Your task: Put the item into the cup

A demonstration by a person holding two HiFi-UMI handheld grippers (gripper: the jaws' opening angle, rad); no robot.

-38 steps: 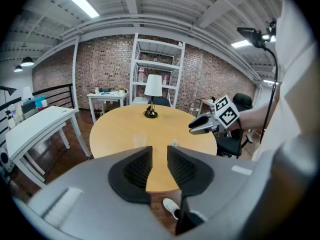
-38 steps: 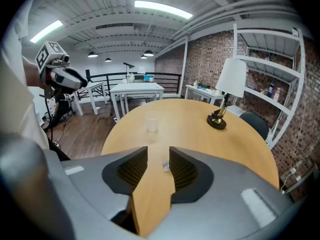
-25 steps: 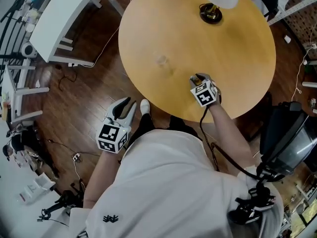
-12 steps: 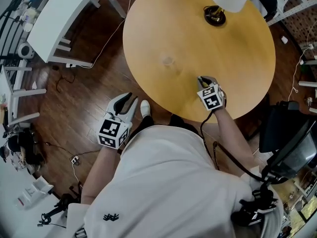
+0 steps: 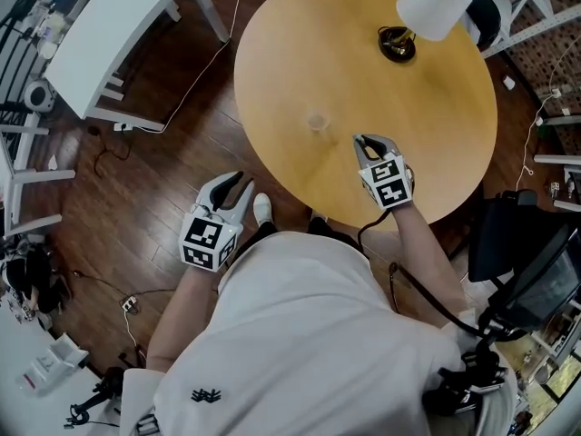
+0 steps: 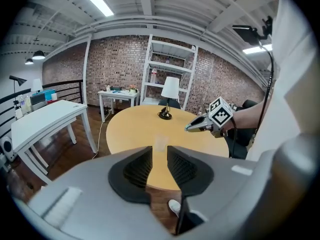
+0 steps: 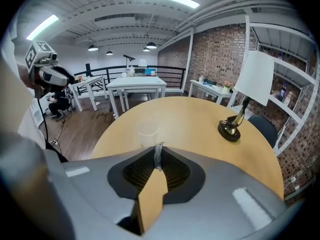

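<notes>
A clear plastic cup (image 5: 316, 121) stands upright on the round wooden table (image 5: 436, 125), left of centre. My right gripper (image 5: 366, 141) hovers over the table just right of the cup, shut on a thin grey item (image 7: 157, 155) that sticks out between its pads. In the right gripper view the cup (image 7: 148, 132) lies straight ahead of the jaws. My left gripper (image 5: 231, 187) hangs over the floor beside the table's near edge, open with nothing between its fingers. From the left gripper view the cup (image 6: 160, 143) shows beyond the left gripper (image 6: 159, 161).
A table lamp with a black base (image 5: 397, 44) and a white shade (image 5: 434, 4) stands at the table's far side. A white desk (image 5: 118, 25) is at the far left, cables trail on the wooden floor, and a black chair (image 5: 513, 243) stands at the right.
My right gripper's jaws have closed on the thin item and it has drawn a little nearer to the cup. The left gripper has hardly moved.
</notes>
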